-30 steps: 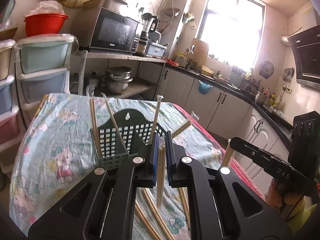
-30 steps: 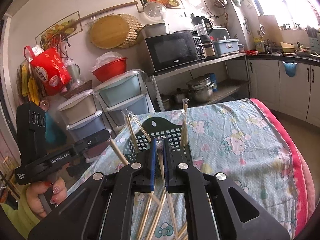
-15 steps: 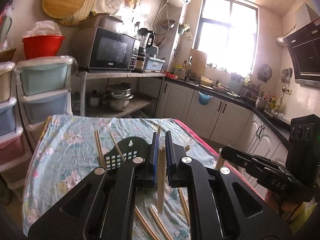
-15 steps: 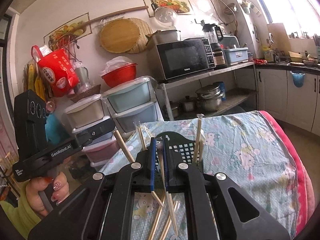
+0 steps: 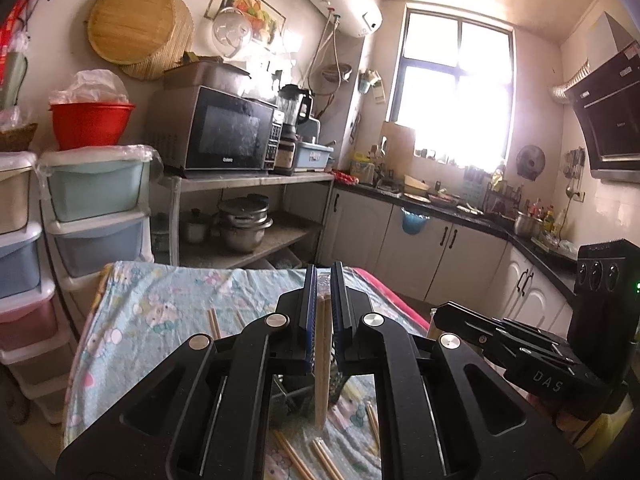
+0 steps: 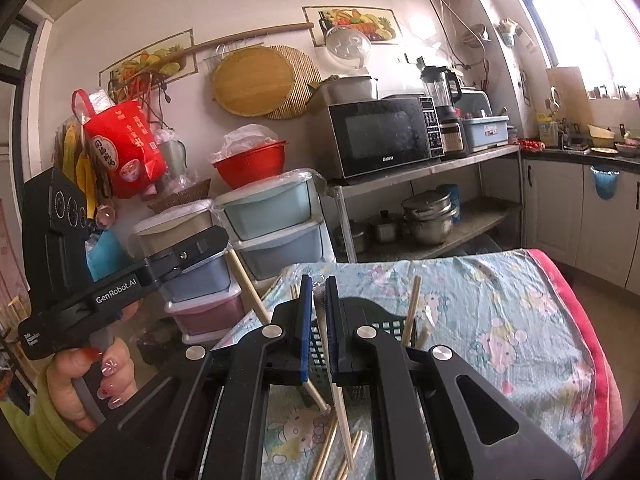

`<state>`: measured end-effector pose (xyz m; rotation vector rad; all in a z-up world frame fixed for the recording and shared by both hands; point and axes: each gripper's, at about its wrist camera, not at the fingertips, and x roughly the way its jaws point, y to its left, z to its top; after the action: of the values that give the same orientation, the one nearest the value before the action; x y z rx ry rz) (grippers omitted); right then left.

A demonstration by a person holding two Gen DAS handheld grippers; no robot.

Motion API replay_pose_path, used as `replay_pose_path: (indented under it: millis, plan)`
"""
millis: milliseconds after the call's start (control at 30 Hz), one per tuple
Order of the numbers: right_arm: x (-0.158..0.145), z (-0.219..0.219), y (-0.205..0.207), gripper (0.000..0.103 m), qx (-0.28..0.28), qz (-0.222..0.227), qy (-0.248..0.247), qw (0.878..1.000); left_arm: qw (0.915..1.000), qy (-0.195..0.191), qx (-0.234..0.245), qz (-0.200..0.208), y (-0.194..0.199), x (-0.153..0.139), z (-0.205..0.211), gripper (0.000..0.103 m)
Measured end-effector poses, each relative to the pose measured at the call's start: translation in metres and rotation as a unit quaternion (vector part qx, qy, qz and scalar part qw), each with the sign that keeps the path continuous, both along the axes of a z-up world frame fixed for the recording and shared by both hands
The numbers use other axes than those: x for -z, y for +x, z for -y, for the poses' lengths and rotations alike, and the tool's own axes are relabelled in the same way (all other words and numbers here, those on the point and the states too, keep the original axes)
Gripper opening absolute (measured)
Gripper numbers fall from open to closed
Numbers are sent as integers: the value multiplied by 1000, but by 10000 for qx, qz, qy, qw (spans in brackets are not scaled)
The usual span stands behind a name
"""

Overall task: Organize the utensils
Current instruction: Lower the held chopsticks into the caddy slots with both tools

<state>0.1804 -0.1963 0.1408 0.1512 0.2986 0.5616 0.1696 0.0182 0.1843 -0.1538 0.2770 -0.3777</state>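
Note:
My left gripper (image 5: 324, 270) is shut on wooden chopsticks (image 5: 322, 364) that hang down from its pads above the table. From the right wrist view, the left gripper (image 6: 218, 240) is up at the left, its stick (image 6: 248, 284) slanting down. My right gripper (image 6: 318, 280) is shut on a thin chopstick (image 6: 341, 412) that points down and back. The dark green slotted basket (image 6: 384, 324) stands just behind the right fingers, with chopsticks (image 6: 412, 308) upright in it. In the left wrist view the basket (image 5: 296, 400) is mostly hidden. Loose chopsticks (image 6: 328, 448) lie on the tablecloth.
The table carries a pale blue cartoon-print cloth (image 6: 500, 312) with a pink edge. Stacked plastic drawers (image 5: 96, 216) and a shelf with a microwave (image 5: 228, 136) and pots stand beyond its far end. A hand (image 6: 92, 376) in a yellow-green sleeve grips the left handle.
Both grippers have risen with their chopsticks still clamped. The basket and table have dropped lower in both views, and the basket is now largely behind the fingers.

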Motion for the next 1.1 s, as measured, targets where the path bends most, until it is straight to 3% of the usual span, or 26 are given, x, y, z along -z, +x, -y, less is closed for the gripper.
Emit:
replay_pose_path:
  millis: [733, 1100]
  plan:
    - [-60, -27, 25, 7, -91, 877, 27, 9961, 9978, -41, -480, 454, 17, -38, -26, 4]
    - [-68, -47, 49, 7, -205, 1144, -102, 9932, 9971, -9, -716, 273, 50, -26, -31, 4]
